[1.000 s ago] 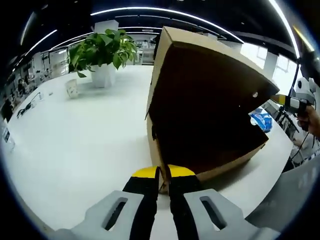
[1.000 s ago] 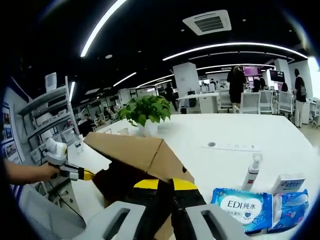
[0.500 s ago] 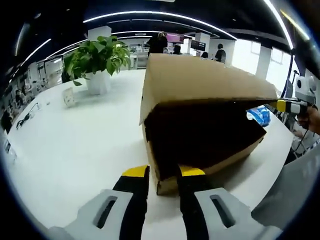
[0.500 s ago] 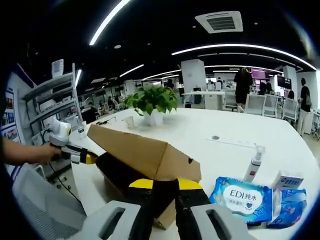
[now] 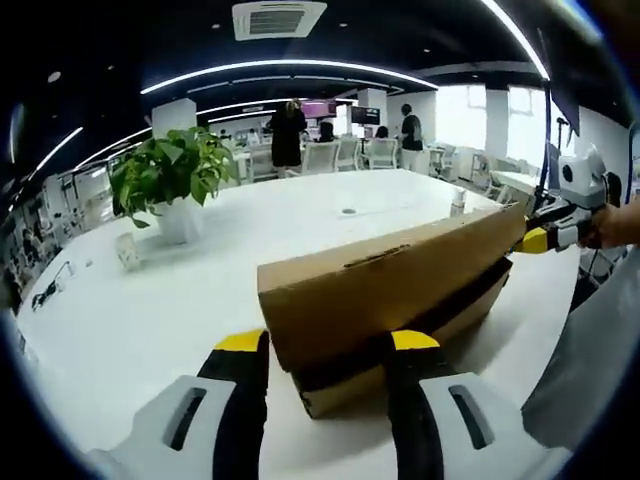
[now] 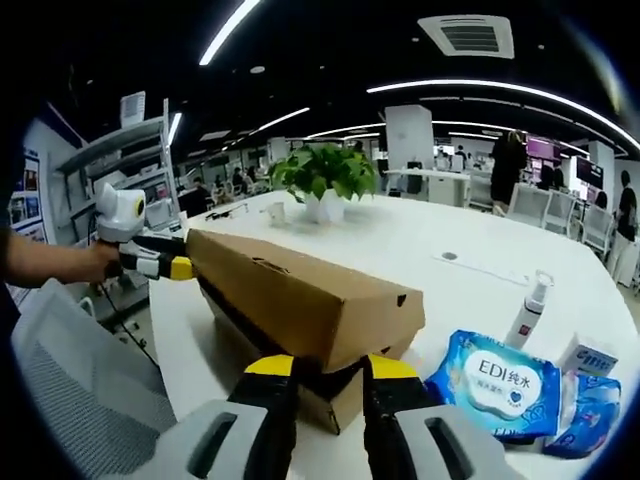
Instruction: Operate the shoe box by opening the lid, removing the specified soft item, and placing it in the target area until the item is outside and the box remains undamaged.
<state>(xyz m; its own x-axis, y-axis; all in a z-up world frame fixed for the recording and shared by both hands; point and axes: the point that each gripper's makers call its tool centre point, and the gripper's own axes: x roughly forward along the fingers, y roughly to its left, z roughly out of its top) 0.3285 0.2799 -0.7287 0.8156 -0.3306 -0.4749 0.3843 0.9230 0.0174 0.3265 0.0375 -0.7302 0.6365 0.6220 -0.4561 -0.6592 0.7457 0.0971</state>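
The brown cardboard shoe box [image 5: 390,290] lies on the white table [image 5: 130,320], its lid down with a dark gap under the front edge. My left gripper [image 5: 328,345] is open, its yellow-tipped fingers [image 5: 240,342] either side of the box's near corner. In the right gripper view the box [image 6: 300,295] runs away to the left. My right gripper [image 6: 330,368] is open around that end's corner. The left gripper [image 6: 160,267], held by a hand, touches the far end there. The right gripper [image 5: 545,238] shows at the box's far end. The box's inside is hidden.
A pack of wipes [image 6: 500,375], a blue pack [image 6: 585,400], a small white box [image 6: 592,355] and a spray bottle [image 6: 530,305] lie right of the box. A potted plant [image 5: 170,175] and a small cup [image 5: 127,250] stand farther back. A grey chair [image 6: 60,380] is at the table's edge.
The lid, raised steeply a second ago, has come down almost shut on the box. Both grippers' jaws, then pinched on the cardboard, have spread apart.
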